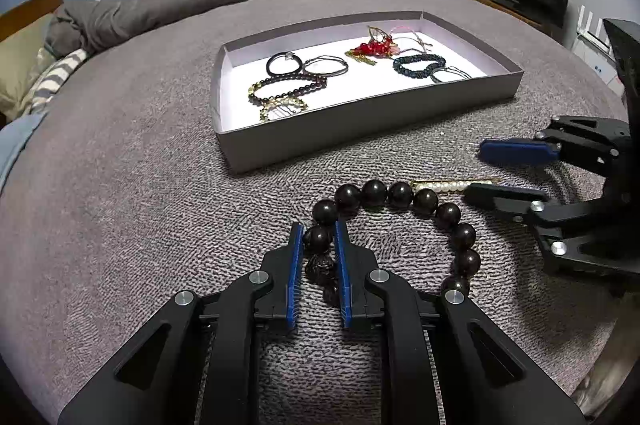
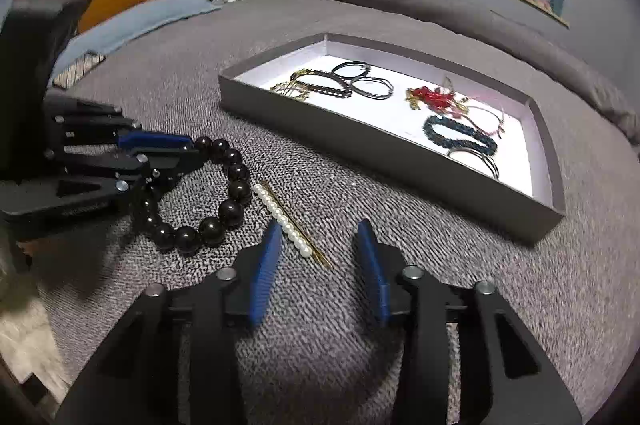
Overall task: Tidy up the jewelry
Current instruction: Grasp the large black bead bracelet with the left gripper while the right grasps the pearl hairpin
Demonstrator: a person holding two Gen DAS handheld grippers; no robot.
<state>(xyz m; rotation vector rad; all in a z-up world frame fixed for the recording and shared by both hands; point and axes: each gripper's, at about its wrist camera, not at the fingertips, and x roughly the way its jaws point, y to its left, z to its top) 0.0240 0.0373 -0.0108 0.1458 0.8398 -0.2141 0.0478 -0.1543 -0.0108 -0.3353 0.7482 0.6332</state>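
Left gripper (image 1: 318, 231): jaws are clenched on the near beads of the dark bead bracelet (image 1: 400, 225), which is laid on the bed.
Right gripper (image 2: 320, 237): jaws are released, set astride the near end of the pearl hair clip (image 2: 286, 221); no pad is seen touching it.
Clip: a straight gold bar topped with small white pearls, laid just beside the bracelet's round glossy beads.
Bed cover (image 1: 160, 185): grey nubbly knit, open on every side of the grippers.
Tray (image 1: 360, 123): a shallow grey card box with a white floor, found beyond; low walls, bracelets and red beaded jewelry inside.
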